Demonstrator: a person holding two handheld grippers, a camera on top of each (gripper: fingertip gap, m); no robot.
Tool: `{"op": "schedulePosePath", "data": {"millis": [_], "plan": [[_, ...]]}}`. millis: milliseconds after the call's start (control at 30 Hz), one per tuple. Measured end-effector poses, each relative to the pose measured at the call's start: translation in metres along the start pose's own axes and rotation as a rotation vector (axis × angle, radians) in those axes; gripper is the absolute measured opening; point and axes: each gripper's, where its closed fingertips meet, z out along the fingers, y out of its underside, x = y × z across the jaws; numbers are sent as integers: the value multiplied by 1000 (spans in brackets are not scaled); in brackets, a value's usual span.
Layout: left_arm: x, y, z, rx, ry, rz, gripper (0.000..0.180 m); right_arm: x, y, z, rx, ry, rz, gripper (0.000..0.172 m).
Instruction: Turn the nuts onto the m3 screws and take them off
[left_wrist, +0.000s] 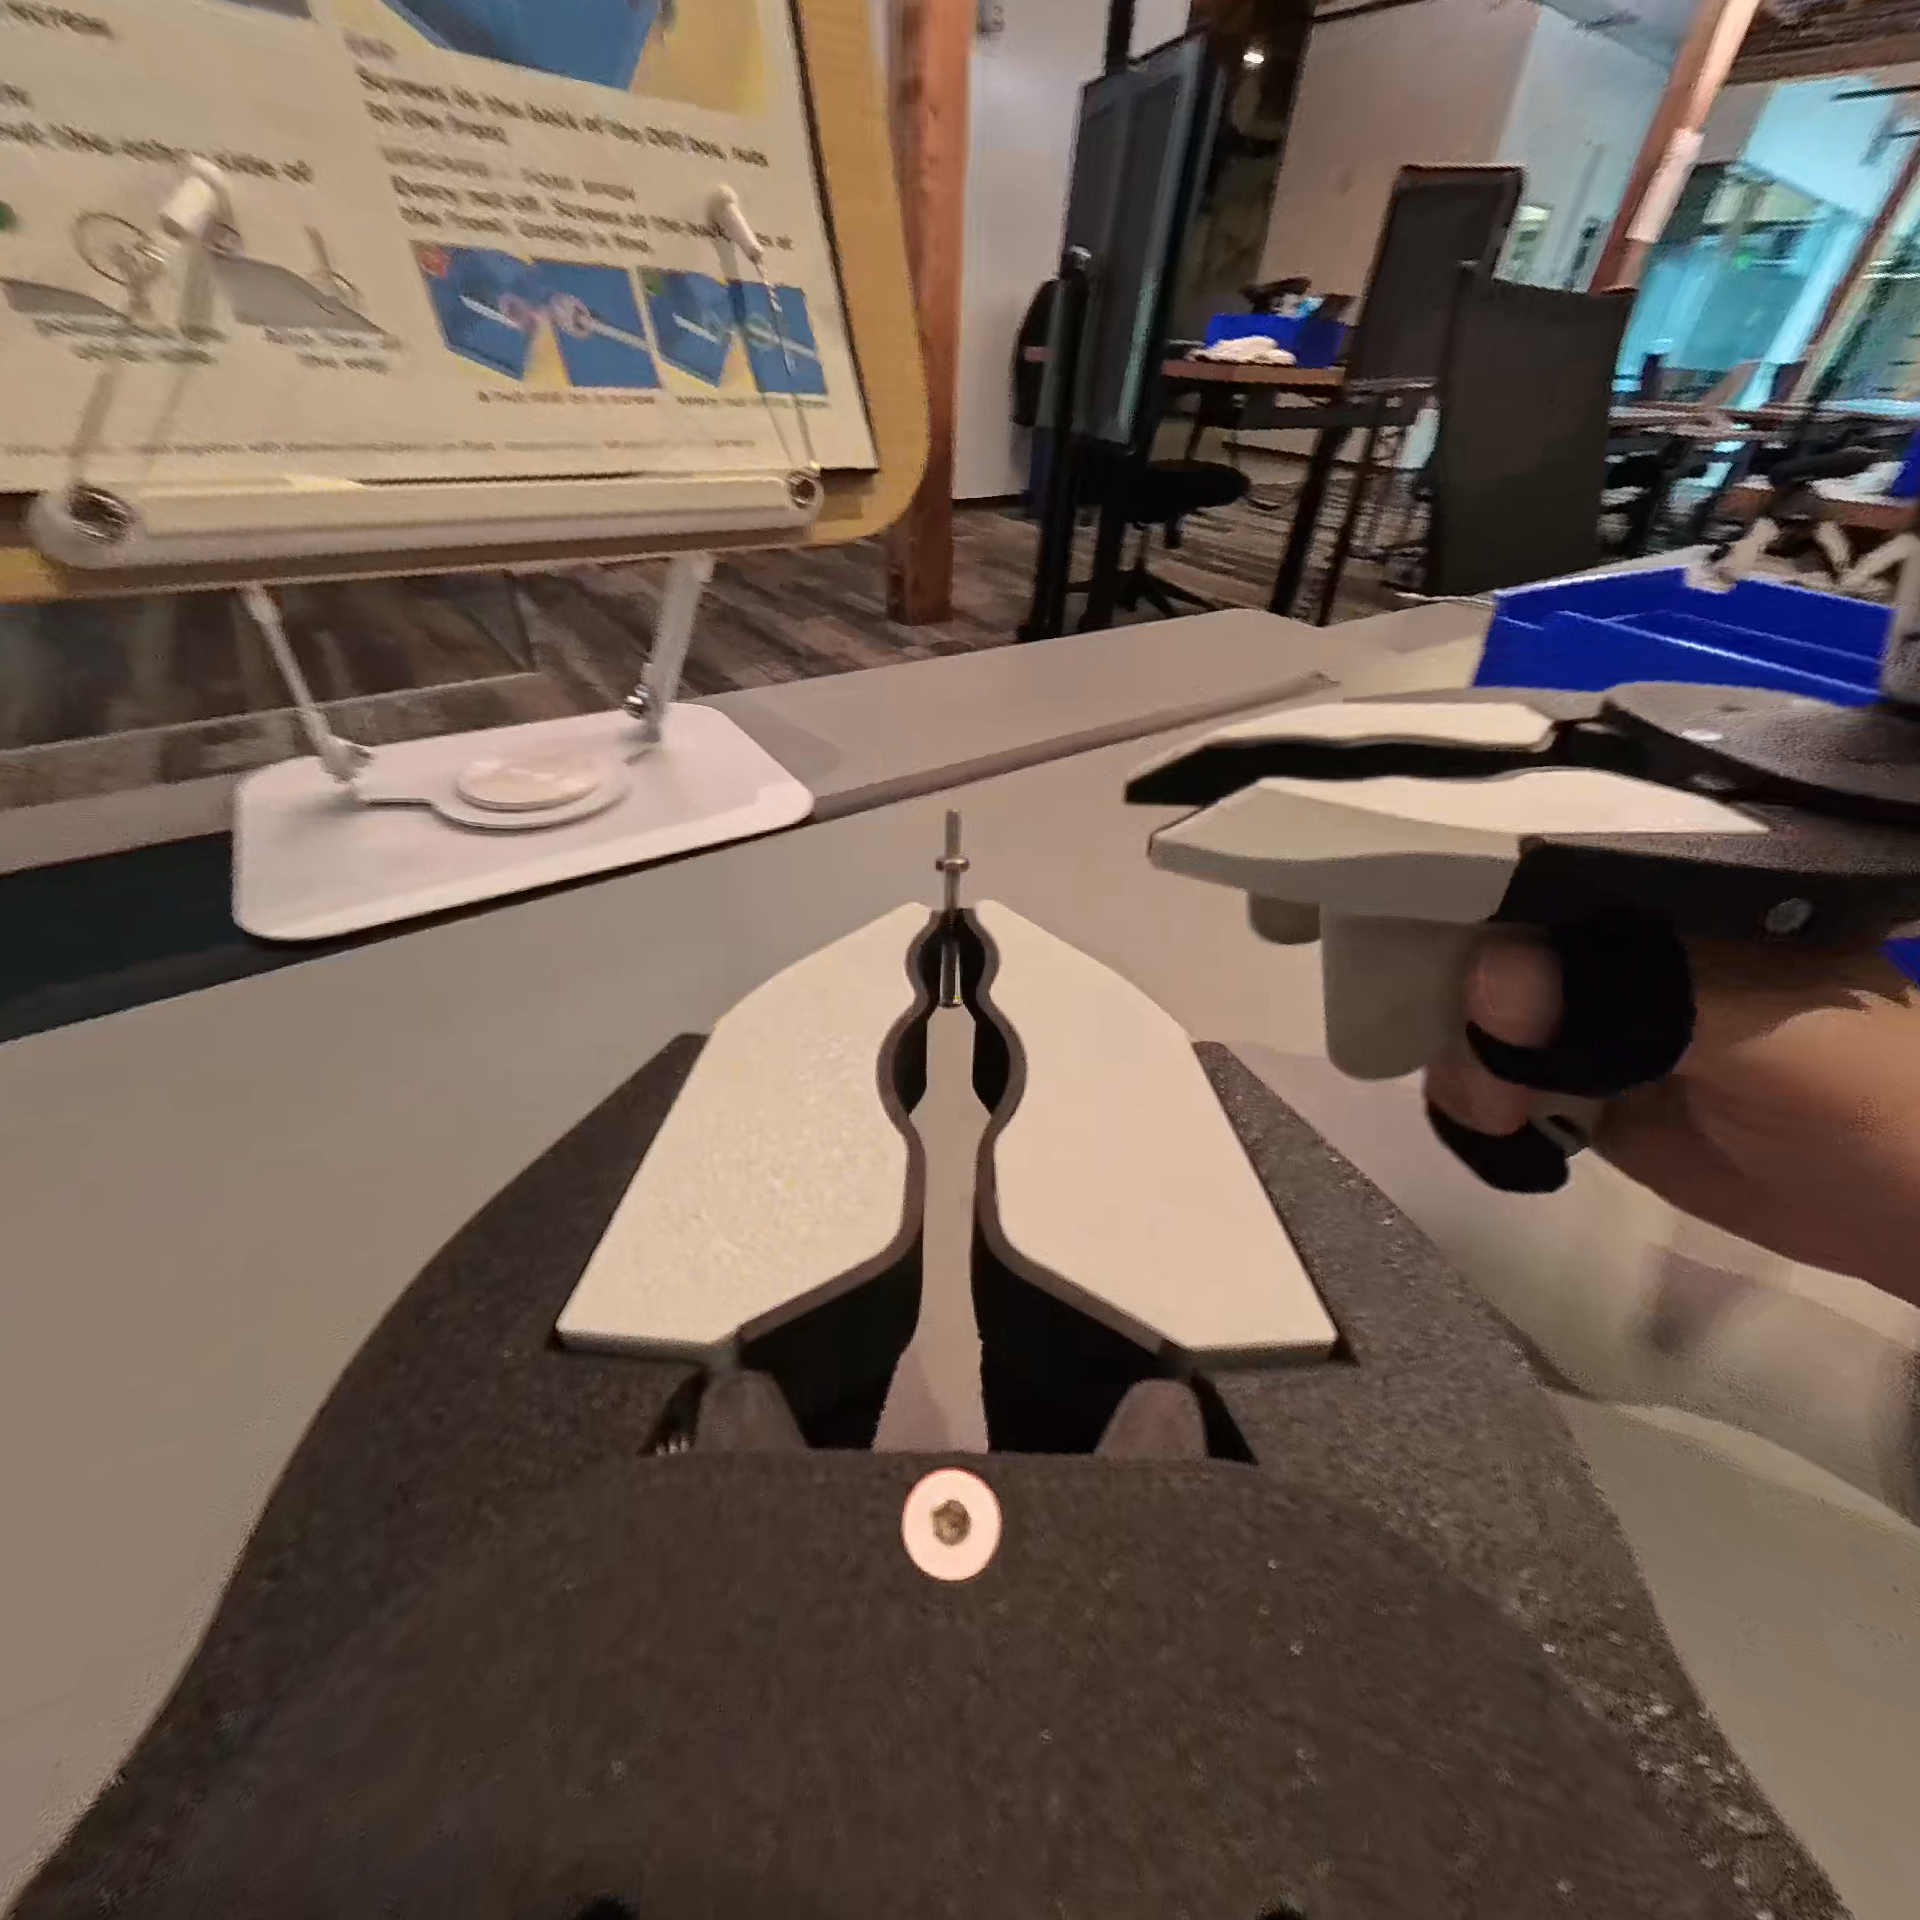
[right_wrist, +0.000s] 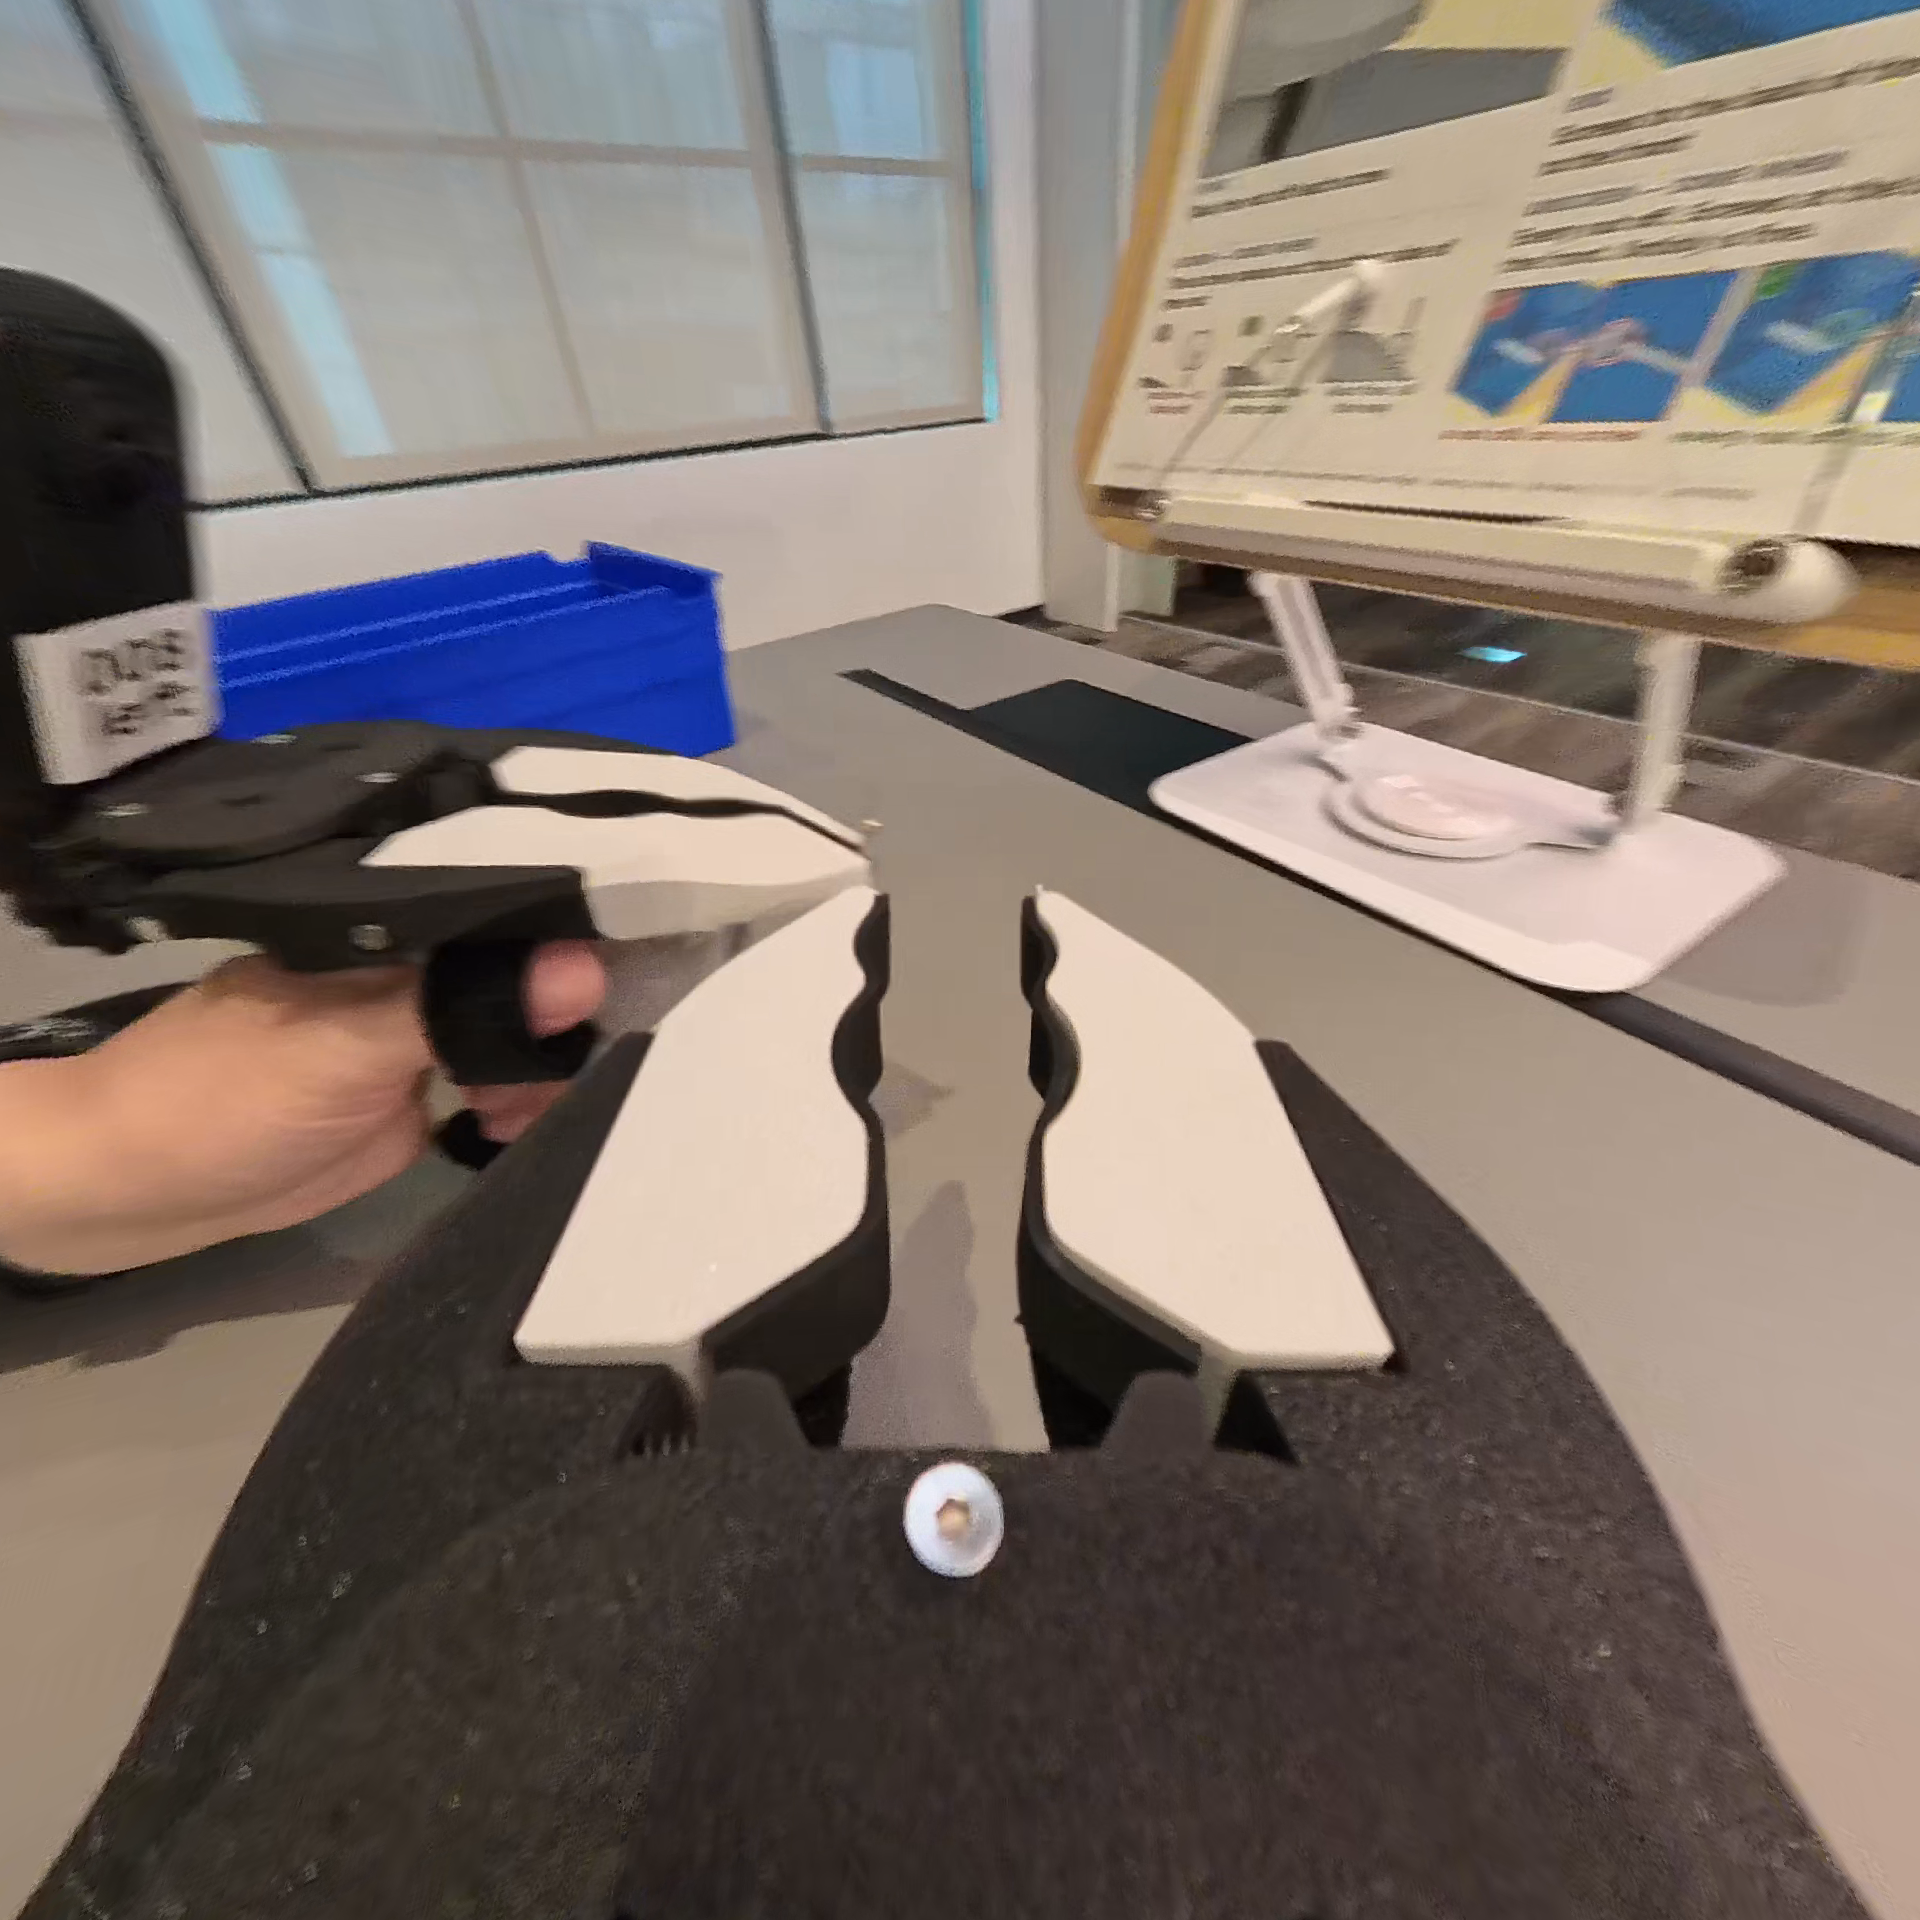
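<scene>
Grey table (left_wrist: 312, 1195) underneath. Left gripper (left_wrist: 951, 914) is clamped on a thin metal screw (left_wrist: 950, 862) carrying a nut, which pokes out past its tips. Right gripper (right_wrist: 956, 904) stands partly parted, nothing between its fingers, close beside the left. Beyond: white document stand (left_wrist: 499, 831), blue bin (right_wrist: 468, 644).

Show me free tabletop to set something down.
Bare grey table ahead of the open right gripper, up to the white stand base. Crowded left: the left gripper, pinching a small screw, and blue bin.
</scene>
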Motion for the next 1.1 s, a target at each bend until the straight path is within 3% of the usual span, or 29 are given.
{"op": "schedulePosePath", "data": {"millis": [133,433,567,733,833,1000,1100], "plan": [[13,7,-1,-37,111,-14,2,-21,-6,-3,59,-88,54,22],[38,3,-24,-77,446,-64,2,-18,-11,-17,112,-153,140,23],[41,10,-29,-95,515,-94,2,-24,-13,-18,126,-188,157,23],[51,11,-34,-101,564,-21,2,-35,-11,-17,110,-254,146,23],[49,20,-36,-162,570,-12,2,-46,-3,-18,44,-346,146,23],[35,43,-39,-332,596,-107,2,-42,22,-17,-137,-331,106,23],[36,46,-41,-348,630,-152,2,-46,35,-10,-194,-313,54,24]]}}
